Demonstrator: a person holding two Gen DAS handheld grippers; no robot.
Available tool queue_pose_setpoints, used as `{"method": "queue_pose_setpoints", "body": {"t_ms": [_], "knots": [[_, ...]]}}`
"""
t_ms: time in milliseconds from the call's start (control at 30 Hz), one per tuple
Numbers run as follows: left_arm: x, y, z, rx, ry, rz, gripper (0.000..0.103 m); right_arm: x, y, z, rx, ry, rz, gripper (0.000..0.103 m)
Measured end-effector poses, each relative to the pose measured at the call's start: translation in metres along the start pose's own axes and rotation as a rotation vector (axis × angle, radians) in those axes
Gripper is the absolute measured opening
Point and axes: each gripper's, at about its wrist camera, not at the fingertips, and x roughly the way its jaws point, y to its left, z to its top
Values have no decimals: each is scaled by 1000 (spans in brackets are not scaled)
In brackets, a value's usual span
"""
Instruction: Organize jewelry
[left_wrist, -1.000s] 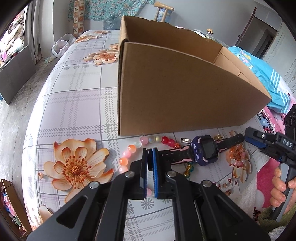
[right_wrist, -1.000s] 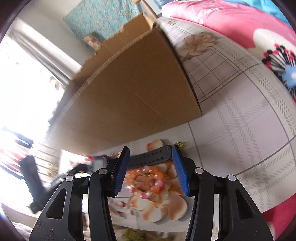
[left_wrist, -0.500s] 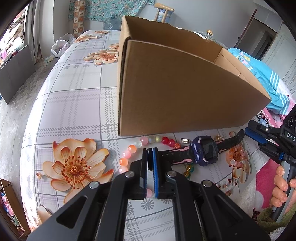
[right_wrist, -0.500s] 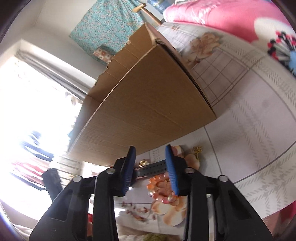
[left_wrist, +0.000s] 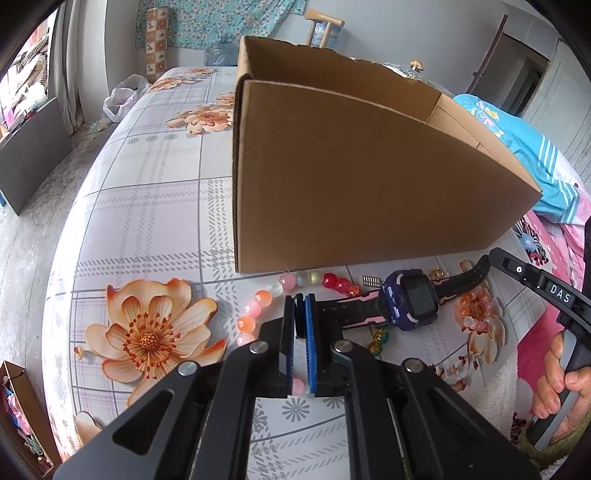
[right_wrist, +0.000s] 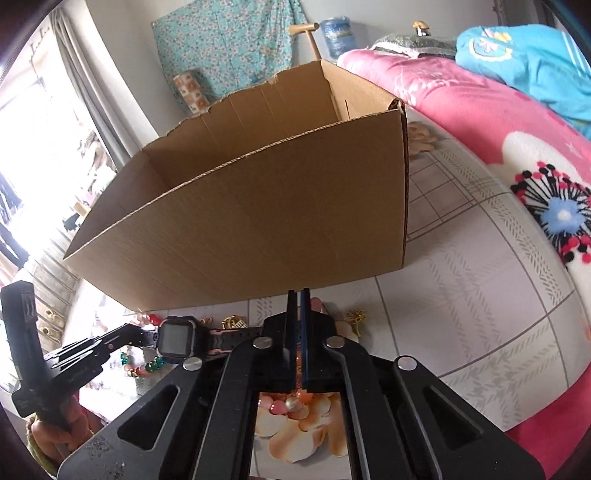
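I see nothing packed yet | watch (left_wrist: 413, 301) and beads (left_wrist: 258, 310) lie on the bed (left_wrist: 147, 221) by the box (left_wrist: 369, 177) front wall | left gripper (left_wrist: 300, 321) closed, maybe pinching a bead; right gripper (right_wrist: 298, 325) closed on watch strap.

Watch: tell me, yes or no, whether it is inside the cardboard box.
No, the watch lies on the bedsheet in front of the box.

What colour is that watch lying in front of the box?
The watch has a purple case and a black-and-pink strap; the left wrist view shows it best.
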Motion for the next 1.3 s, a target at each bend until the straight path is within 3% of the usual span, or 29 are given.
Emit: {"method": "queue_pose_setpoints", "body": {"t_ms": [333, 433, 500, 600, 633, 833, 1067, 1200, 1300], "knots": [[-11, 2, 3, -15, -38, -22, 5, -31, -1, -6, 4, -69, 40, 0], [-11, 1, 2, -2, -43, -16, 5, -35, -7, -7, 18, -49, 61, 0], [-8, 2, 1, -2, -32, -10, 5, -27, -12, -7, 87, -6, 92, 7], [-4, 3, -1, -11, -18, -9, 5, -21, -17, -13, 138, 48, 96, 34], [-3, 3, -1, -11, -16, -8, 5, -20, -19, -16, 146, 57, 83, 37], [1, -1, -1, 0, -9, -2, 5, -3, -21, -25, 162, 124, 40, 39], [3, -2, 1, -5, -6, -4, 5, 3, -25, -21, 209, 126, 118, 43], [4, 0, 2, -5, -2, -5, 5, -1, -38, -22, 286, 96, 227, 43], [4, -2, 3, 4, -4, 0, 5, 1, -39, -22, 292, 104, 226, 43]]}}
